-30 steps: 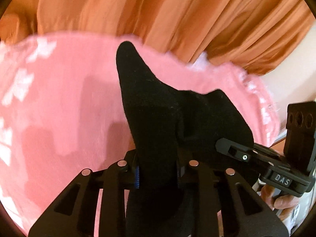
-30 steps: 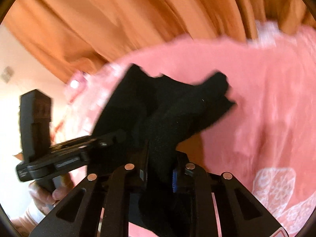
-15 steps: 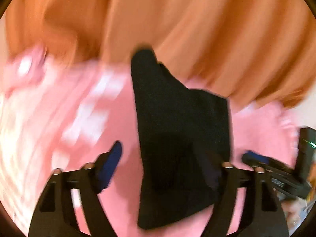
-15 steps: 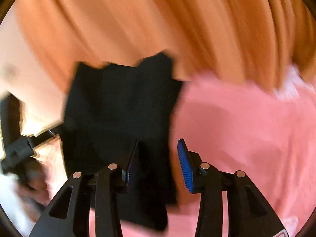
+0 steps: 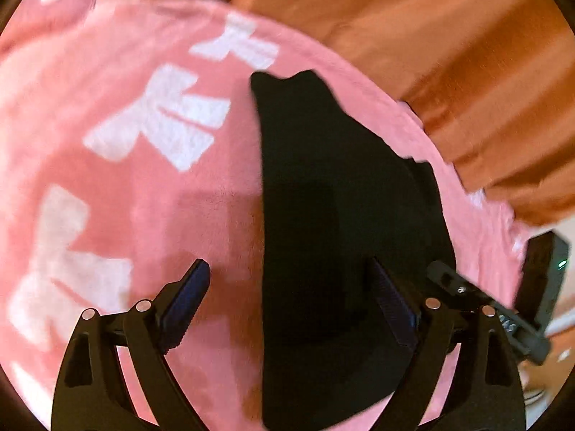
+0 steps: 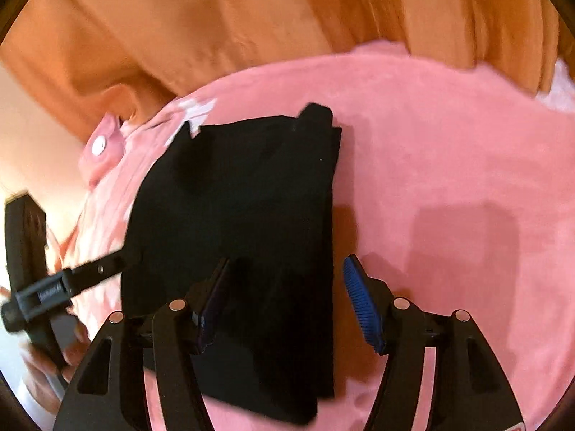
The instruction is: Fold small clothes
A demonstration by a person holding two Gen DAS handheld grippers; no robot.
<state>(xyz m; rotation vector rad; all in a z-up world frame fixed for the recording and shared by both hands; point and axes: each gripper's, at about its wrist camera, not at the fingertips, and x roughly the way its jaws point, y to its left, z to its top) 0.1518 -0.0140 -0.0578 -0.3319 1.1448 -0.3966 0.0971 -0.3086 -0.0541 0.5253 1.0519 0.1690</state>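
Observation:
A small black garment (image 5: 334,222) lies folded flat on a pink blanket (image 5: 151,194) with white bow prints. It also shows in the right wrist view (image 6: 244,208). My left gripper (image 5: 294,287) is open, its jaws spread wide above the garment's near part. My right gripper (image 6: 284,294) is open too, hovering over the garment's near right edge. Neither holds the cloth. The right gripper's body (image 5: 503,309) shows at the right of the left wrist view. The left gripper's body (image 6: 54,287) shows at the left of the right wrist view.
Orange curtains (image 6: 251,18) hang behind the blanket's far edge. A pink pillow corner with a white spot (image 6: 100,143) lies at the far left. The blanket (image 6: 449,179) spreads to the right of the garment.
Both grippers were shut on the black garment and held it up. They have opened and let go, and the garment now lies flat on the blanket.

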